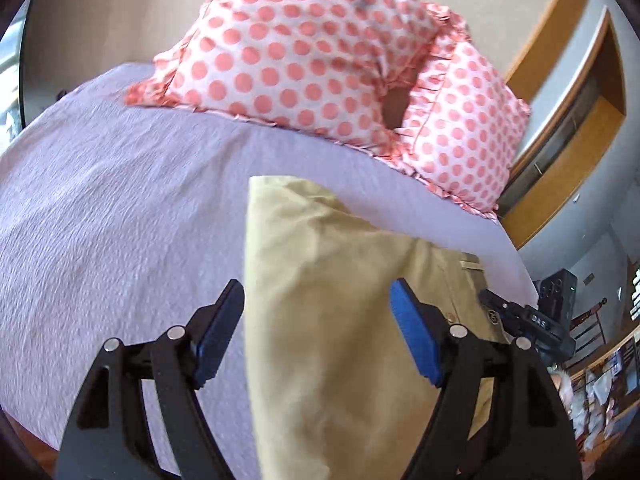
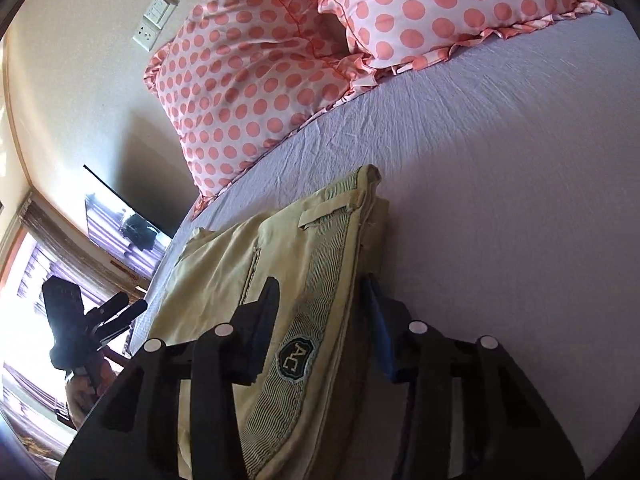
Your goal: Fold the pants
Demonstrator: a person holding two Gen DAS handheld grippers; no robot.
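The pants [image 1: 332, 320], pale yellow-tan, lay folded on the bed [image 1: 120, 208], which was covered in a lilac sheet. In the left wrist view they ran from the 6 o'clock edge up toward the centre, with a folded edge at the top and the waistband side trailing off toward 3 o'clock.

The left gripper [image 1: 318, 332] had its fingers [image 1: 416, 340] spread wide apart, one on each side of the fabric, the blue pads facing the cloth but not pinching it. Whether the pads touched the fabric could not be told.

In the right wrist view the right gripper [image 2: 320, 328] also stood with its fingers apart, straddling the striped inner waistband [image 2: 320, 280] of the pants. A dark woven label [image 2: 295, 358] sat on that band between the fingers, and a belt loop [image 2: 320, 212] showed toward 12 o'clock.

Two polka-dot pillows [image 1: 304, 48] with ruffled edges leaned at the head of the bed, at 12 o'clock. A wall socket panel [image 2: 154, 18] was at 11 o'clock in the right wrist view.
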